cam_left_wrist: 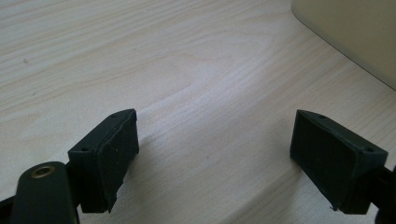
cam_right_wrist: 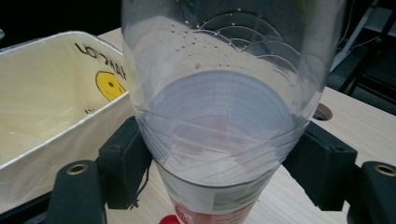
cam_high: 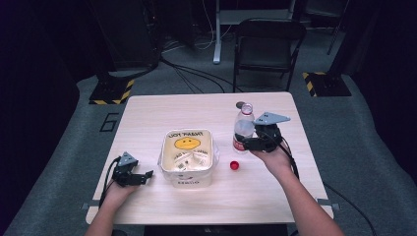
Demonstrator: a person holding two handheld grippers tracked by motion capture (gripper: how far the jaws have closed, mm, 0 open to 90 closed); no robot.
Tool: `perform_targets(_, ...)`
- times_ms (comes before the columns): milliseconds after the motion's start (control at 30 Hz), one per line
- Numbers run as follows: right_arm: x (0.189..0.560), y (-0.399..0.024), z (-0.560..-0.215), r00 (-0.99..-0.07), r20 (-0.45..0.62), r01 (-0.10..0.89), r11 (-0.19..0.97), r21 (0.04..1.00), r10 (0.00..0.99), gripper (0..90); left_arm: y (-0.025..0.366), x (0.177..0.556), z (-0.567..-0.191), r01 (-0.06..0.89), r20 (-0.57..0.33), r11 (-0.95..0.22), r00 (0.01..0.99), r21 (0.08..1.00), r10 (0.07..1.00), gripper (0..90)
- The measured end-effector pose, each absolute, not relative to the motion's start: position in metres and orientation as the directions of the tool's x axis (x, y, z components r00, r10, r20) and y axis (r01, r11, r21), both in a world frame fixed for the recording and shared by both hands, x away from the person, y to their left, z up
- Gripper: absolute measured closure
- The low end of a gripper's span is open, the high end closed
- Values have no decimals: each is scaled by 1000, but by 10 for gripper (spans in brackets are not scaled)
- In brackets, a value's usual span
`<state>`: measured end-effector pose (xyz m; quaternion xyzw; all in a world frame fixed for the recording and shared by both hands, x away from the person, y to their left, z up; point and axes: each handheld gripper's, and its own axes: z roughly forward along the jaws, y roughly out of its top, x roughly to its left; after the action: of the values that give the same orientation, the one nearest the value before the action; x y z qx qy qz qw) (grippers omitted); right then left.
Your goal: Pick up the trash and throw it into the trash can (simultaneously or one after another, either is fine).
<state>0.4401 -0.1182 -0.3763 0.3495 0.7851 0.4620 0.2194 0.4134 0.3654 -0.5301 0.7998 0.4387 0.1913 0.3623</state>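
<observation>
The right hand-held gripper [cam_high: 246,143] clamps the uncapped bottle [cam_high: 243,127] by its body, upright beside the lined bin [cam_high: 188,156], probably for tipping in, while the left hand-held gripper [cam_high: 147,175] rests wide open on the worktop [cam_high: 162,110], red cap [cam_high: 234,165] lying nearby.

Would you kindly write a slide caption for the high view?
Right tool grips an uncapped clear bottle beside a smiley-print bag; red cap lies on the table.
</observation>
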Motion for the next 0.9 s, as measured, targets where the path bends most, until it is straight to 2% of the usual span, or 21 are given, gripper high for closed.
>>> perform_targets(267,438,-110,-363,-685,-3,342,325,881,728,263,365,413,-530,564,-12,-353,542,747,840,153)
perform_targets(900,431,-86,-326,-732,-33,279,344,897,680,265,366,413,-530,564,-12,-354,543,746,840,153)
